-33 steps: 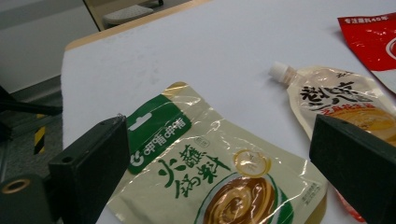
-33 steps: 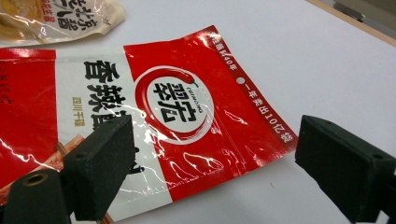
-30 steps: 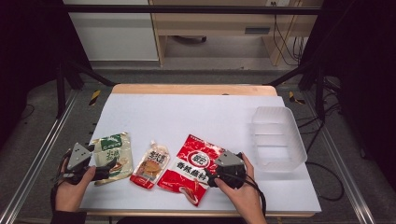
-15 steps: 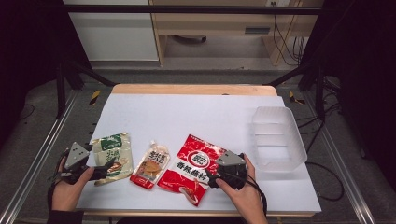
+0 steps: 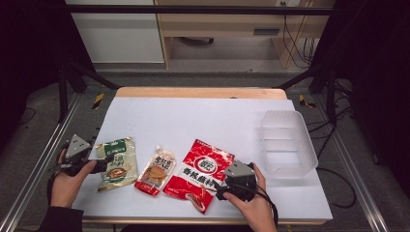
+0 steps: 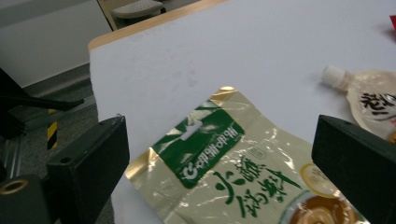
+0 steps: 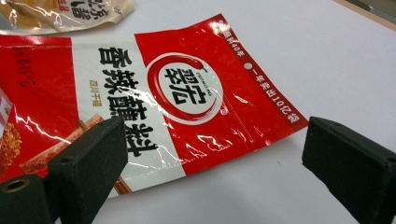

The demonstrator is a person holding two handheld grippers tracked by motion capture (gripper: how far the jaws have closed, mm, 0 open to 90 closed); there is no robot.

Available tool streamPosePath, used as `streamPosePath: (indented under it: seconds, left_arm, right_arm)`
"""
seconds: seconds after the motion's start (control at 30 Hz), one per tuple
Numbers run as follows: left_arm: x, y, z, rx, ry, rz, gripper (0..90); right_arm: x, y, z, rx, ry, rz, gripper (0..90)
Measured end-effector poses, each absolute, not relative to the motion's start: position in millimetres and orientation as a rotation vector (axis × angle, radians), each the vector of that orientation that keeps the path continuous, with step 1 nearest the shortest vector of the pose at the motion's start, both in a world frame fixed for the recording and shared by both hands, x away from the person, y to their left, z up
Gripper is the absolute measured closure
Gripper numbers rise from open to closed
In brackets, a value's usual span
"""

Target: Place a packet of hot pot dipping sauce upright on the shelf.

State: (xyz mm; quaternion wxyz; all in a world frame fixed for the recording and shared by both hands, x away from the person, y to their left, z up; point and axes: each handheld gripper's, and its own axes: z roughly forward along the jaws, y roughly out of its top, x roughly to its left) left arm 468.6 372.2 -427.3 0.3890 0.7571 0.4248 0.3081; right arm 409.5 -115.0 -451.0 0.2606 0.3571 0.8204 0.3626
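left gripper (image 5: 99, 166): jaws spread, green pouch (image 5: 116, 163) right in front, lying flat | right gripper (image 5: 223, 189): spread wide too, over the red pouch (image 5: 200, 171) edge | bin (image 5: 287, 145) sits right of red pouch

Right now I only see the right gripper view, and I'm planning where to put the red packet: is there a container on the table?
Observer: Yes. A clear plastic bin stands at the table's right side, to the right of the right tool. I can't see anything in it.
Operator: How is the left tool placed?
Observer: The left tool is open at the left edge of a green pouch that lies flat.
Operator: Is anything between that pouch and the red packet?
Observer: A small spouted pouch lies flat there, with its white cap towards the far side of the table.
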Motion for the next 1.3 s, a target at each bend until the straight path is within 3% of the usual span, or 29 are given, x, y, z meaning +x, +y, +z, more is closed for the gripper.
streamPosePath:
  seconds: [0.43, 0.6, 1.3]
  left_arm:
    - [495.7, 405.7, -446.7, 2.002, 1.083, 0.740, 7.0]
    - [504.1, 416.0, -456.0, 2.005, 1.085, 0.668, 9.3]
    - [511.8, 407.7, -477.3, 2.058, 1.100, 0.507, 10.2]
  right_arm:
    - [412.1, -113.8, -454.7, 0.972, 2.243, 0.927, 9.0]
    - [412.9, -113.4, -456.2, 0.978, 2.254, 0.910, 9.6]
    - [412.9, -108.8, -459.4, 0.957, 2.278, 0.867, 9.6]
